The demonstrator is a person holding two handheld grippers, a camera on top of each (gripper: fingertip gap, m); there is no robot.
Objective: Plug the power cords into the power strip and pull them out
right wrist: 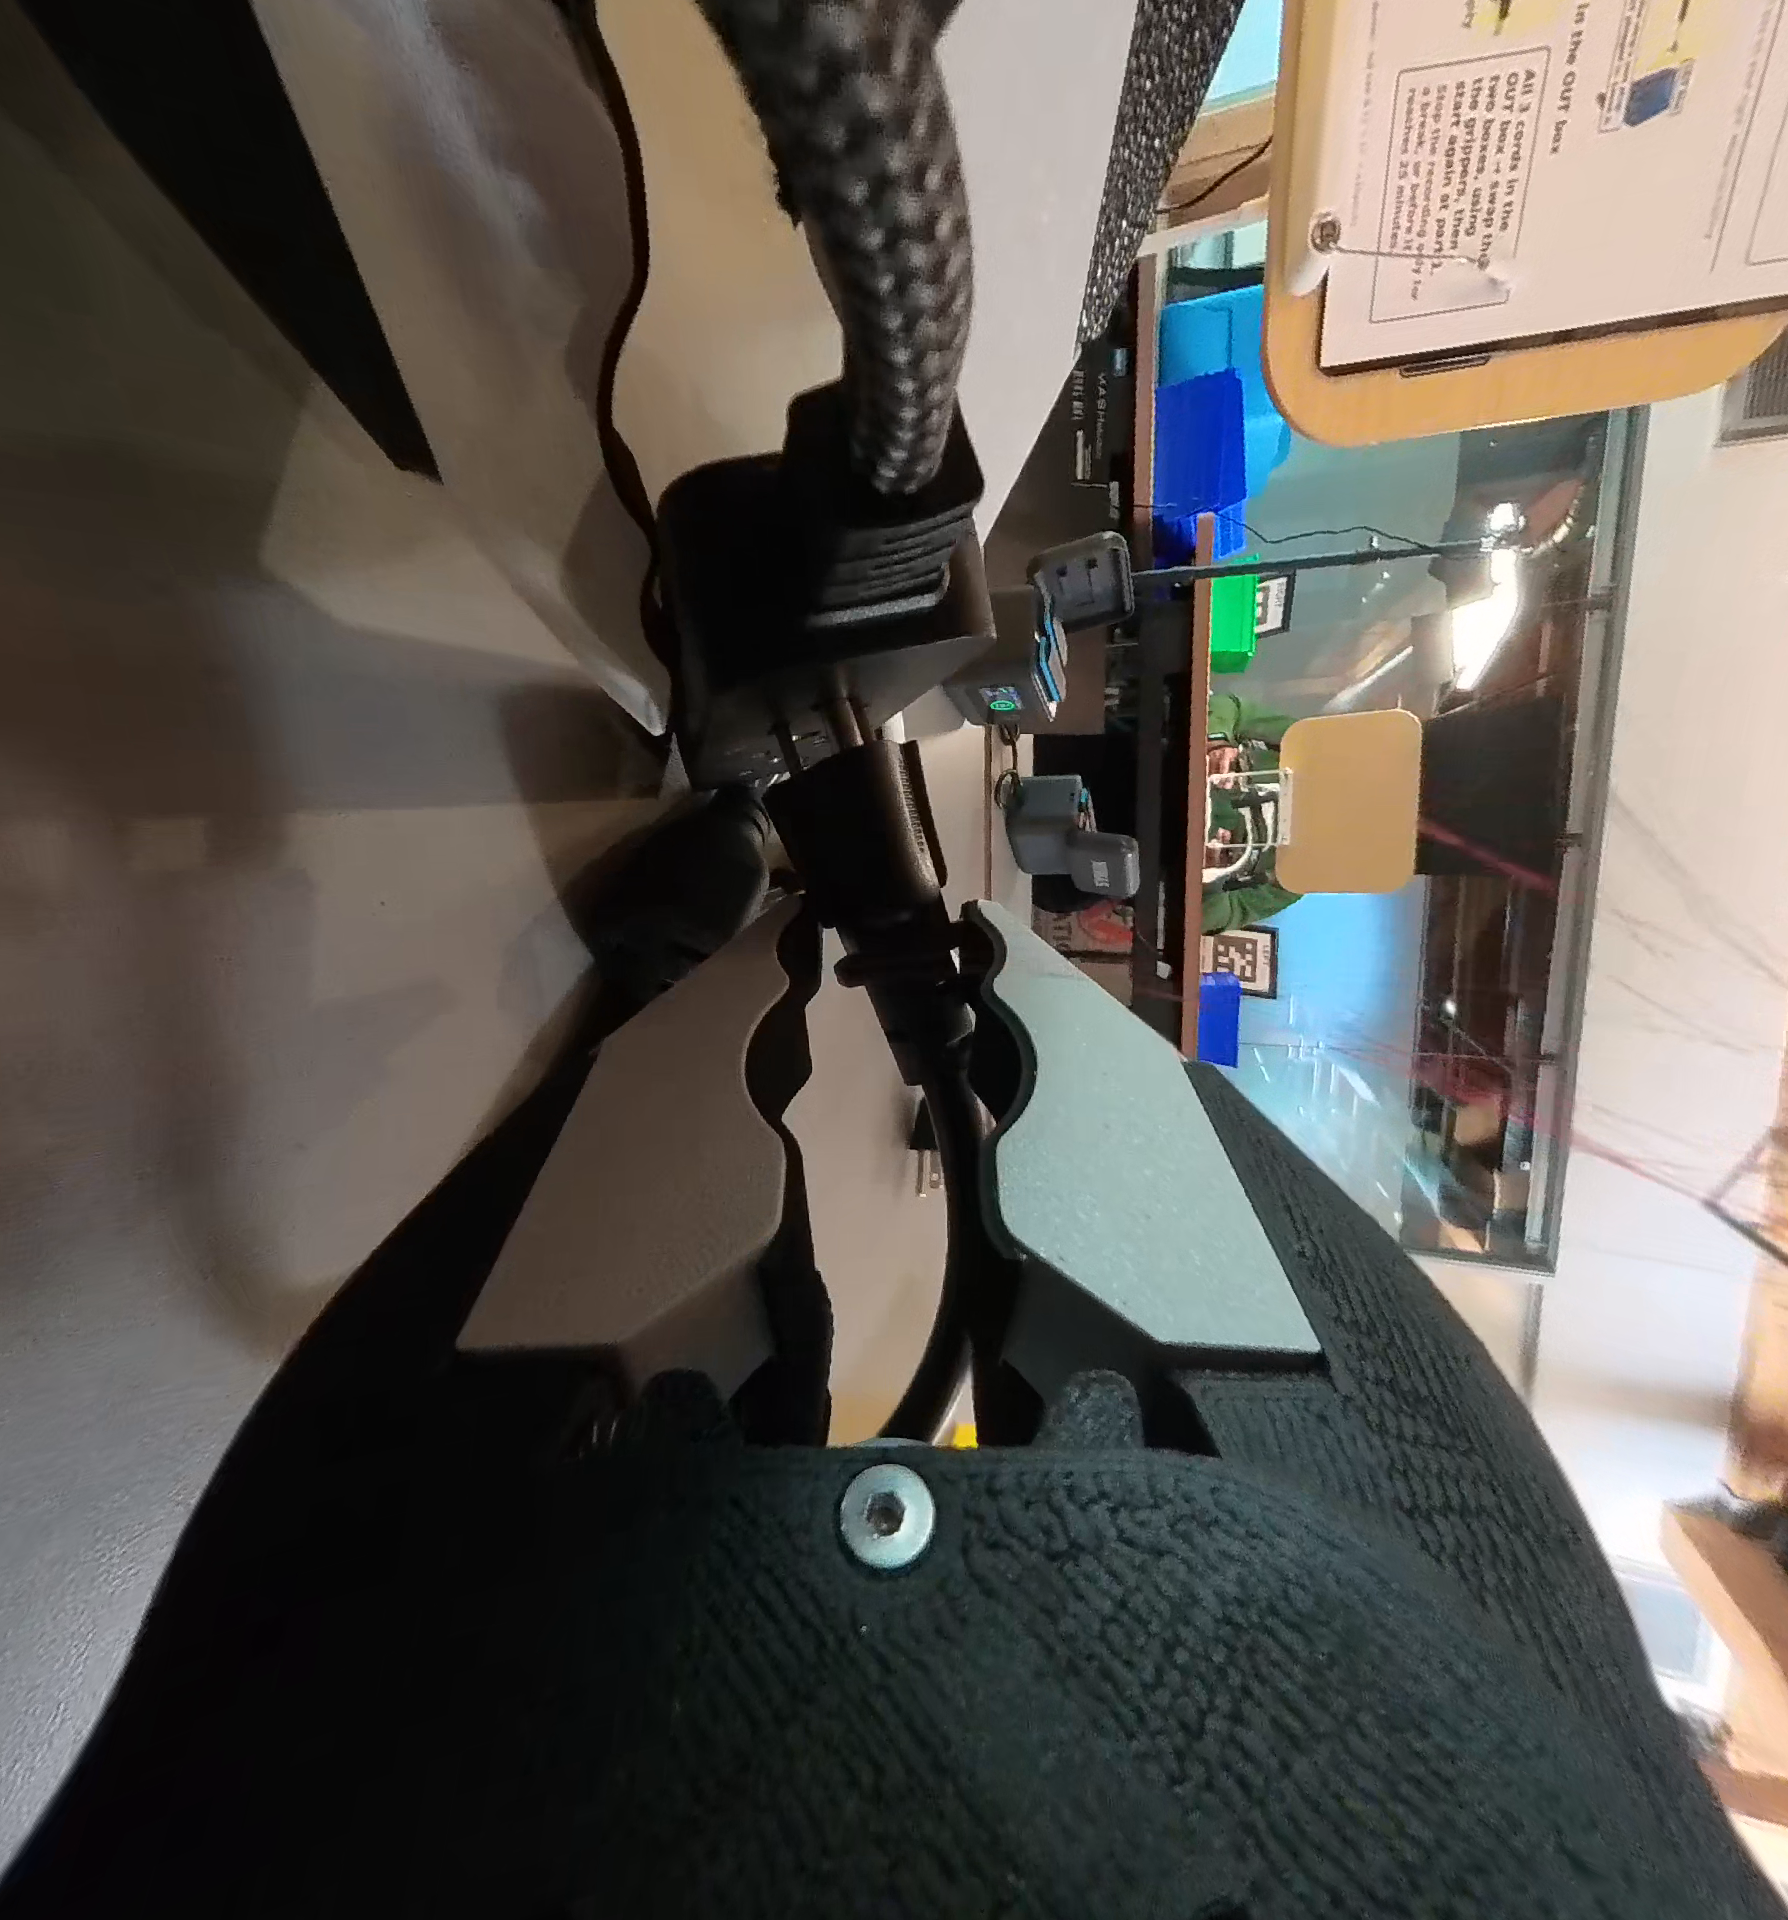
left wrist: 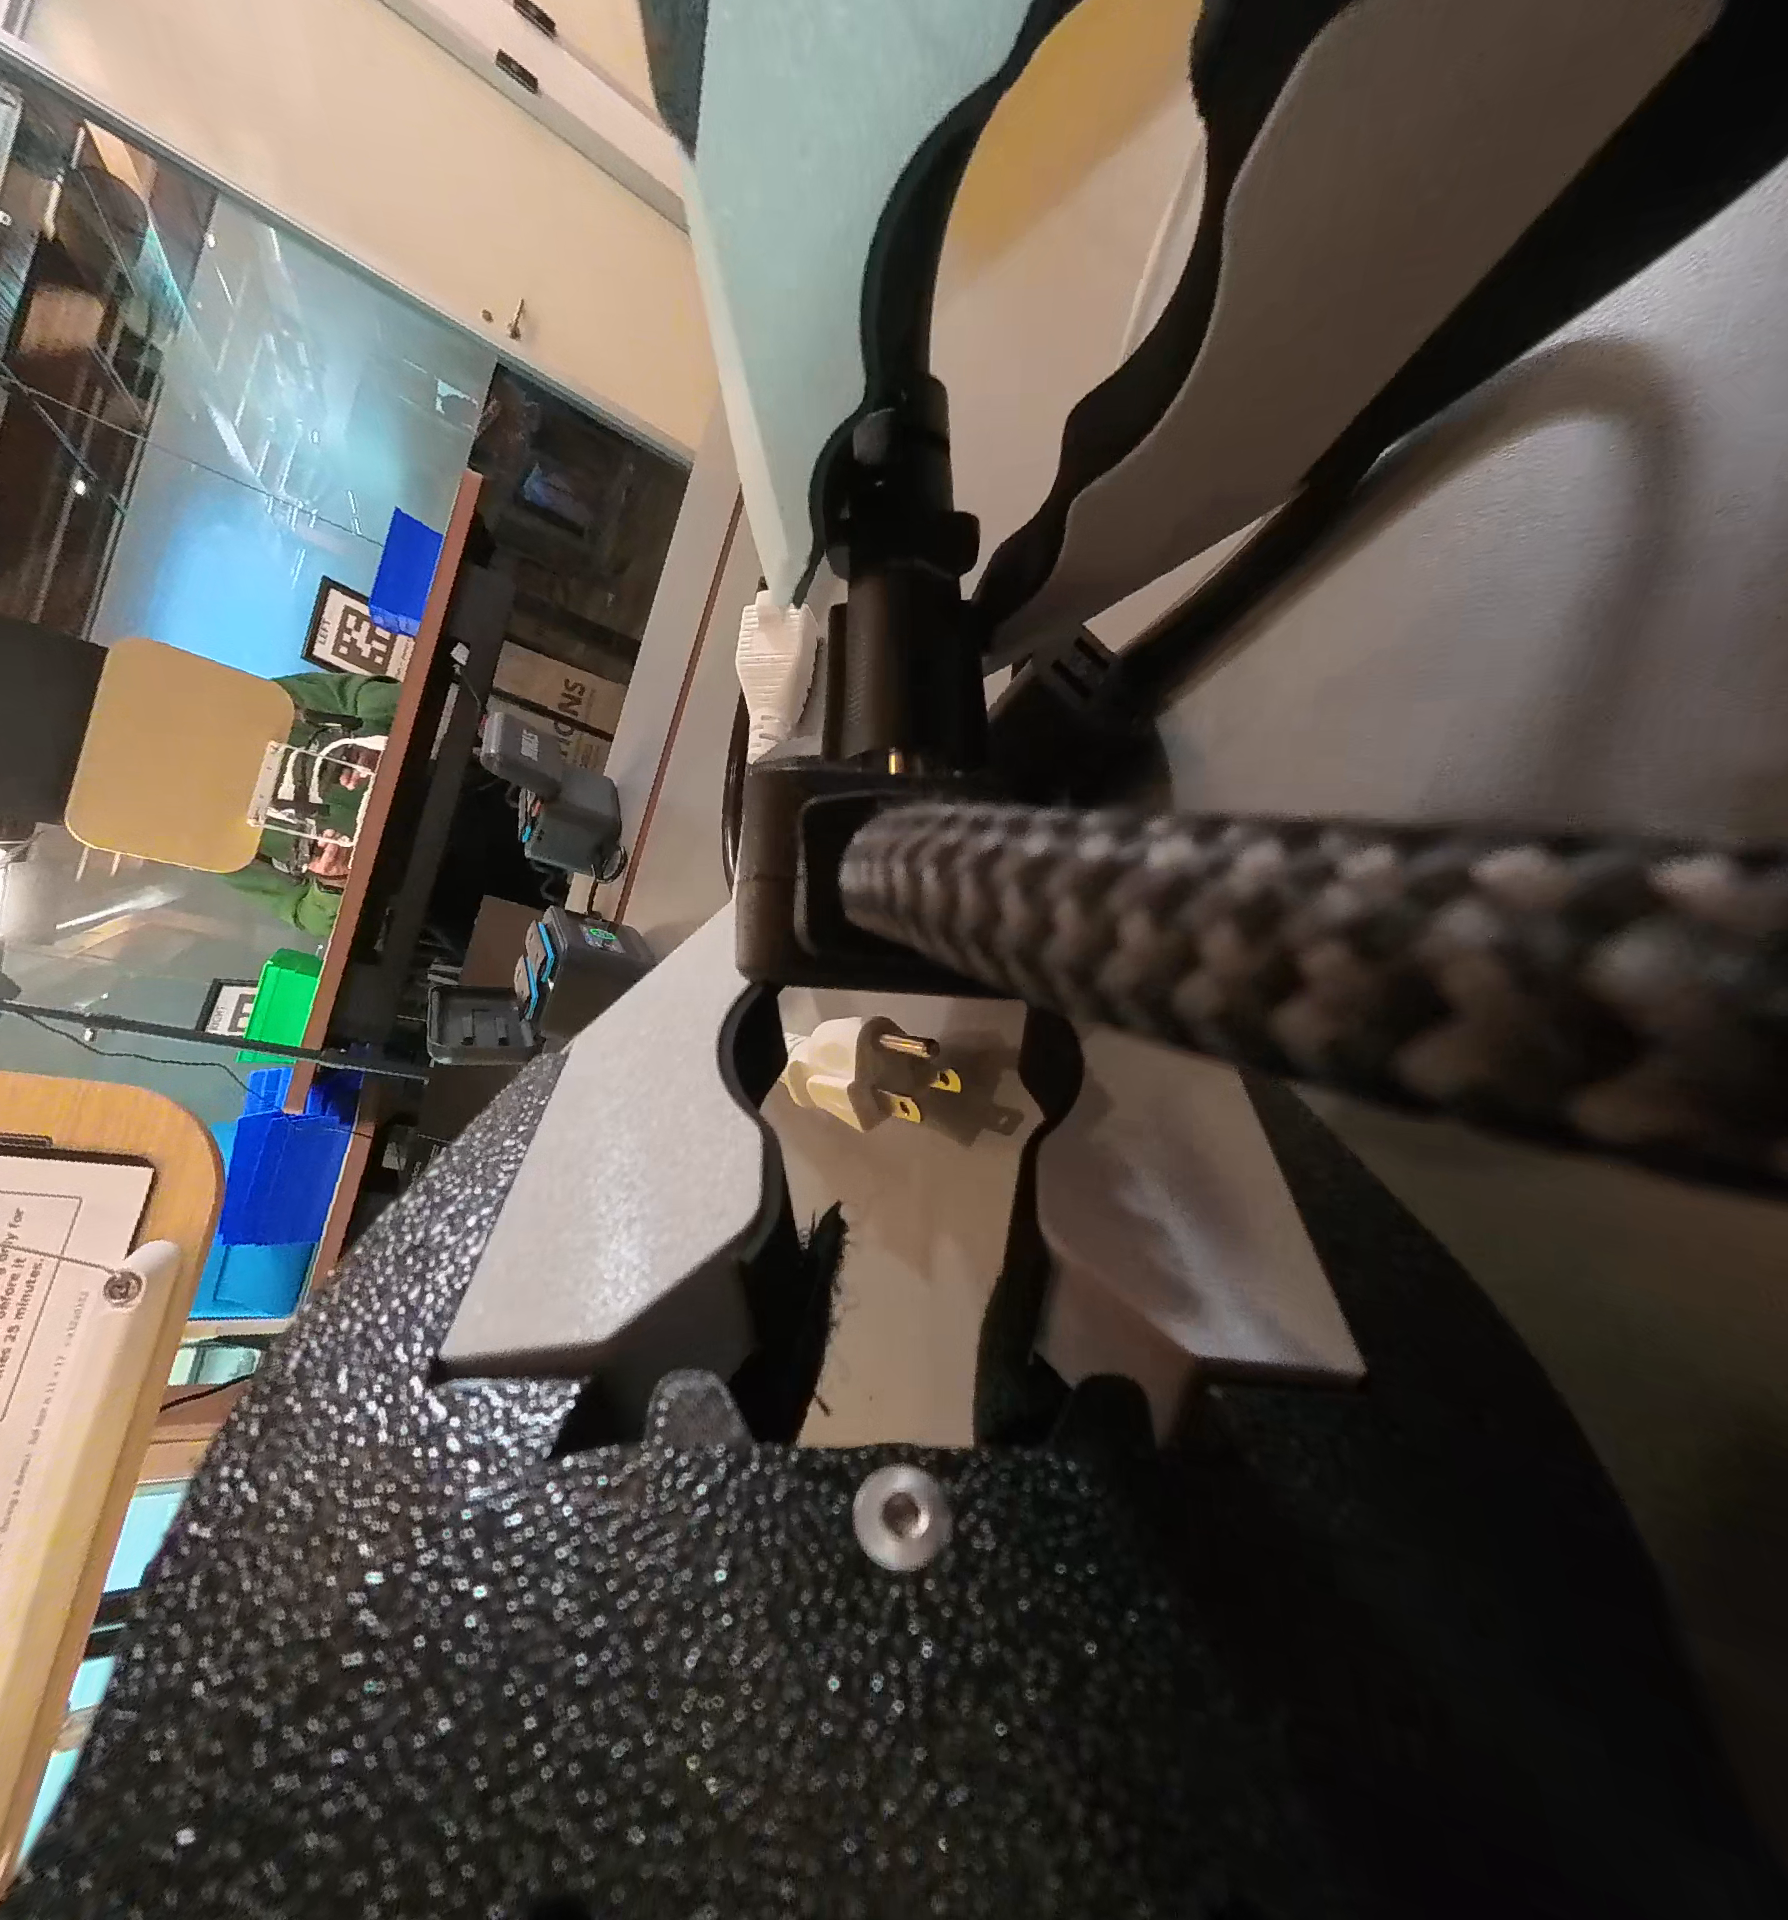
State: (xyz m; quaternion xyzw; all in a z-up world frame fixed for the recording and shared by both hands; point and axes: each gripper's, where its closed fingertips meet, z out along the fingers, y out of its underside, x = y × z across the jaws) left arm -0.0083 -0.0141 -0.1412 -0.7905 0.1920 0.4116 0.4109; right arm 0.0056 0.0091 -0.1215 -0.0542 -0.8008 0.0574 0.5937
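The table (right wrist: 194,727) carries the power strip (right wrist: 817,613), which the left gripper (left wrist: 895,1023) clenches at the end where the braided cable (left wrist: 1389,935) leaves it. If that grip is shallow, the strip could twist or lift under a hard pull. The right gripper (right wrist: 895,961) is clamped on the black plug (right wrist: 859,831), whose prongs seem partly seated in the strip; an off-axis tug could bend them or drag the strip along. Its cord (right wrist: 937,1195) runs back between the fingers and could snag there. A white plug (left wrist: 869,1081) lies loose on the table just beyond the left fingers, where a sliding strip could knock it.
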